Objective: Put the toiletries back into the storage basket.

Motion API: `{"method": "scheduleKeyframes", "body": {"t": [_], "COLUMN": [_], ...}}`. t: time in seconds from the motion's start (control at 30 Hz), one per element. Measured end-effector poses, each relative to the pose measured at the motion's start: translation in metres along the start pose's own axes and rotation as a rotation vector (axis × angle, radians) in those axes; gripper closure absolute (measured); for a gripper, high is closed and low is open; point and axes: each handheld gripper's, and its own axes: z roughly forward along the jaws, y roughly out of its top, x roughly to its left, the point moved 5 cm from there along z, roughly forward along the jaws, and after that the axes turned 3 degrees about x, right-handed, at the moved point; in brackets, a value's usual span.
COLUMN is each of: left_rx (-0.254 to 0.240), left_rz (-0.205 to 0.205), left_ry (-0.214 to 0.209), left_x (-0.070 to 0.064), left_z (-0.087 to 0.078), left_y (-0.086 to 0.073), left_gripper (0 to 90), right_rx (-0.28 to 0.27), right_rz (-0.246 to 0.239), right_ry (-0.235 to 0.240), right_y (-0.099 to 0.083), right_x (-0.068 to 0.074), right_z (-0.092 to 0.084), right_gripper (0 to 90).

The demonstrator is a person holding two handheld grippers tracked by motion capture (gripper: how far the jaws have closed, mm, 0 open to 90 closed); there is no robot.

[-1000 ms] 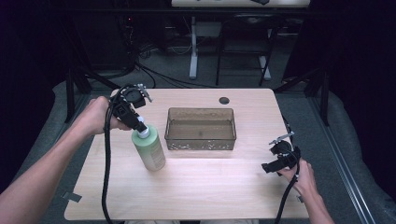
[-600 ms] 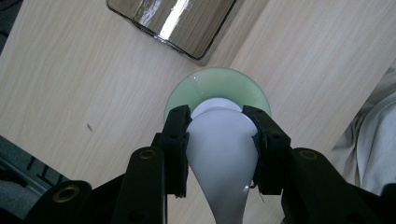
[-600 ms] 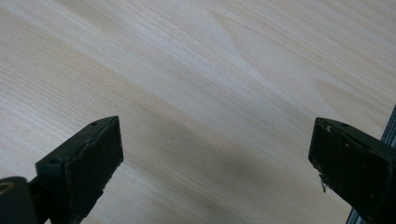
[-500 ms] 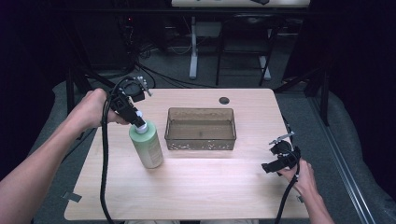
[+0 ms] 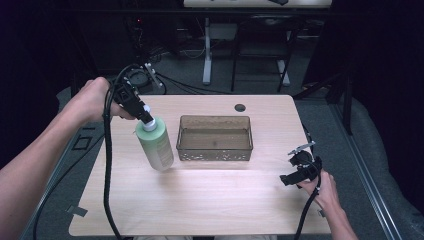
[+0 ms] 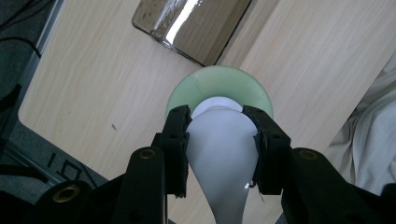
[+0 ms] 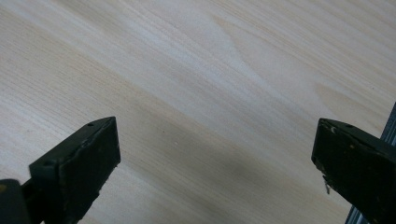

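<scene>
High view | left gripper (image 5: 145, 120) clamps green bottle (image 5: 156, 145) beside bin (image 5: 216, 138) | right gripper (image 5: 296, 170) agape near table (image 5: 210, 210) edge

Right gripper (image 7: 215, 172) hovering over pale wooden table (image 7: 201, 79), two black jaws standing wide apart, shadow lying on bare wood between them

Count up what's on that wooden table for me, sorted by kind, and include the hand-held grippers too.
Green bottle with white cap, held in the left gripper: 1
Clear brown-tinted bin: 1
Grippers, the left one plus the right gripper: 2
Total: 4
</scene>
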Motion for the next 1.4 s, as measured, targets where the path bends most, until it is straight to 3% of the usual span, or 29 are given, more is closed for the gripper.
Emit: {"method": "scheduleKeyframes", "body": {"t": [0.4,0.77,1.03,1.4], "left_rx": [-0.008,-0.025,-0.037,-0.007], "left_rz": [0.004,0.013,0.015,0.022], "left_ry": [0.023,0.061,0.075,0.067], "left_x": [0.004,0.007,0.010,0.014], "left_z": [-0.019,-0.036,-0.040,-0.041], "left_y": [0.013,0.029,0.042,0.058], "left_gripper": [62.8,62.8,62.9,62.9], "right_rx": [-0.028,-0.089,-0.084,-0.072], "right_rz": [-0.026,0.000,-0.010,-0.024], "right_ry": [-0.001,0.024,0.014,0.007], "right_y": [0.001,0.002,0.001,0.001], "right_x": [0.001,-0.002,-0.002,0.000], "right_z": [-0.003,-0.003,-0.001,0.001], "right_gripper": [0.0,0.0,0.0,0.0]}}
